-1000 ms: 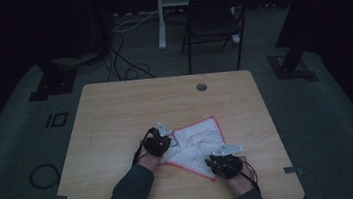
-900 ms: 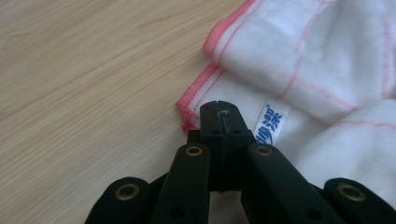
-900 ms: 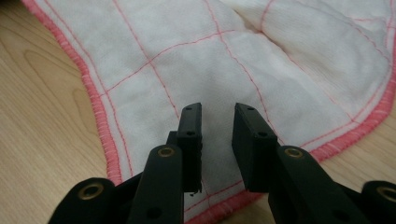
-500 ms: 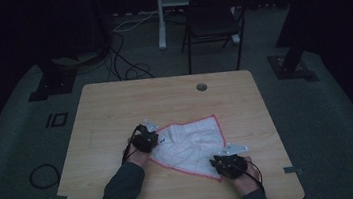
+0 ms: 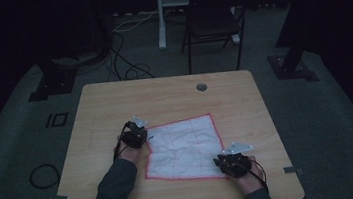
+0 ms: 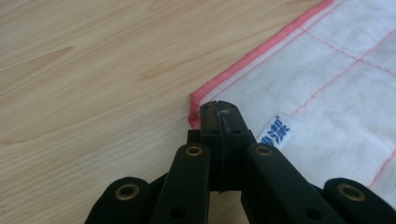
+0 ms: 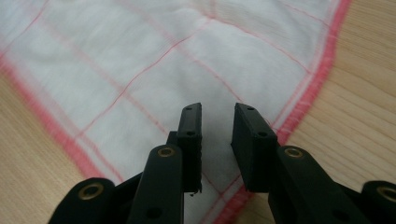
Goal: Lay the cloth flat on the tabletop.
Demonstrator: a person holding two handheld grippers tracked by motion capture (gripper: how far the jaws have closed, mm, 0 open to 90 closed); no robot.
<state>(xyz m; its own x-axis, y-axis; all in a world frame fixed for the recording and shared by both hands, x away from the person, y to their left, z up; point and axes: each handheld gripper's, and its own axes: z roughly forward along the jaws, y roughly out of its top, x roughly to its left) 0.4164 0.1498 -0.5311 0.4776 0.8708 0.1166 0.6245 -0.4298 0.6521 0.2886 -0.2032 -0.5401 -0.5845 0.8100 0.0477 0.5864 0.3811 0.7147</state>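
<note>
left claw (image 6: 223, 116) seemingly closed, right claw (image 7: 217, 122) parted

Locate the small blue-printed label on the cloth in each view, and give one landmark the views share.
High view: a tiny blue speck beside the left gripper, on the cloth's left corner.
Left gripper view: the label, just right of the shut jaws.
Right gripper view: not in it.
Shared landmark: the cloth's red border.

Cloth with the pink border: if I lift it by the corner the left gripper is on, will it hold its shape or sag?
The cloth looks thin and woven with soft creases, so it would probably drape limply. It seems light. The left gripper is shut at its hemmed corner; the right gripper is open, so one-corner lifting likely lets the cloth hang.
</note>
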